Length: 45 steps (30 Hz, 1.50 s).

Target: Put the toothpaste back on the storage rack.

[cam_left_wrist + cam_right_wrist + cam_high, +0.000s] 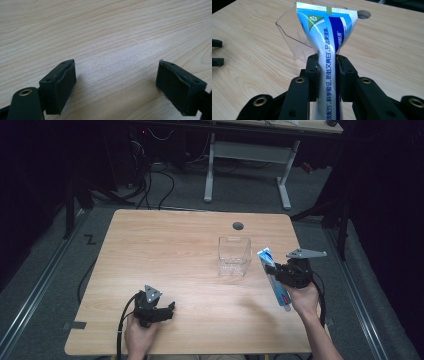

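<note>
Two grippers work at the near edge of the wooden table [165,240]. Nearest, the left gripper [167,310] rests low on the wood, its jaws spread wide with nothing between them. To the right, the right gripper [327,75] has its jaws clamped on a blue-and-white toothpaste tube [328,42], held above the table with its flat crimped end pointing away; Chinese characters run down its blue band, and a green triangle bears a recycling mark. Just beyond stands a clear plastic box [234,256], open-topped and apparently empty. Farther back, a round hole [238,226] marks the tabletop.
</note>
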Tool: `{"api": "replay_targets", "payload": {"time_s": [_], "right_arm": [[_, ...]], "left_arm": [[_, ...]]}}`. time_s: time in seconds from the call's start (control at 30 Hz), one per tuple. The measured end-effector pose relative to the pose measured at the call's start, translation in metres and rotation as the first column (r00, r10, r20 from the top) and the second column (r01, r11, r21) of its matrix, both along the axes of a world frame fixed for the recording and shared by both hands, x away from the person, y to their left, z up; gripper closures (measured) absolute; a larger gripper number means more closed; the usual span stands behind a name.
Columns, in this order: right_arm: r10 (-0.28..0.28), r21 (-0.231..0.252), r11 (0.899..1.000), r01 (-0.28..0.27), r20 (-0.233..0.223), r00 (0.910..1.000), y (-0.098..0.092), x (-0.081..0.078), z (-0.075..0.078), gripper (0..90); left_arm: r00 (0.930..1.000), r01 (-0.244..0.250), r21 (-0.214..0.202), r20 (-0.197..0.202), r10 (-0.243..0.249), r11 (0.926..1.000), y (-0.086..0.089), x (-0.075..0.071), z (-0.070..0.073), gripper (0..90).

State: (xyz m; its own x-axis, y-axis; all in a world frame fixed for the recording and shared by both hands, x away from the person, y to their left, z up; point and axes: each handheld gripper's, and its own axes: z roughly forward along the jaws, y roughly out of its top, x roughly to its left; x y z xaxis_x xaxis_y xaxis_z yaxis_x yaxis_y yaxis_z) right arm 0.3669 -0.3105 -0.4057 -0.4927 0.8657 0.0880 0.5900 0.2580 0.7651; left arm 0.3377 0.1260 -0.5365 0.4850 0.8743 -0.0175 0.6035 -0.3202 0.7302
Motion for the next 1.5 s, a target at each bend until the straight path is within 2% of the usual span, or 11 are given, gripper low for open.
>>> {"api": "replay_targets", "payload": {"time_s": [0.53,1.23,1.33,1.5], "right_arm": [[0.034,0.020,0.999,-0.034,0.017,0.9993,0.014,0.010,0.011,73.7],[0.091,0.027,0.995,-0.093,0.070,0.9934,0.044,0.036,0.040,73.6],[0.092,0.033,0.995,-0.094,0.071,0.9932,0.048,0.040,0.042,73.6],[0.085,0.067,0.994,-0.090,0.075,0.9935,0.052,0.049,0.043,73.6]], "left_arm": [[1.0000,0.000,0.000,0.000,0.000,1.0000,0.000,0.000,0.000,16.7],[1.0000,0.000,0.000,0.000,0.000,1.0000,0.000,0.000,0.000,16.7],[1.0000,0.001,0.000,-0.001,-0.001,1.0000,0.000,0.000,0.000,16.7],[1.0000,0.001,0.000,0.000,-0.001,1.0000,0.000,0.000,0.000,16.7]]}}
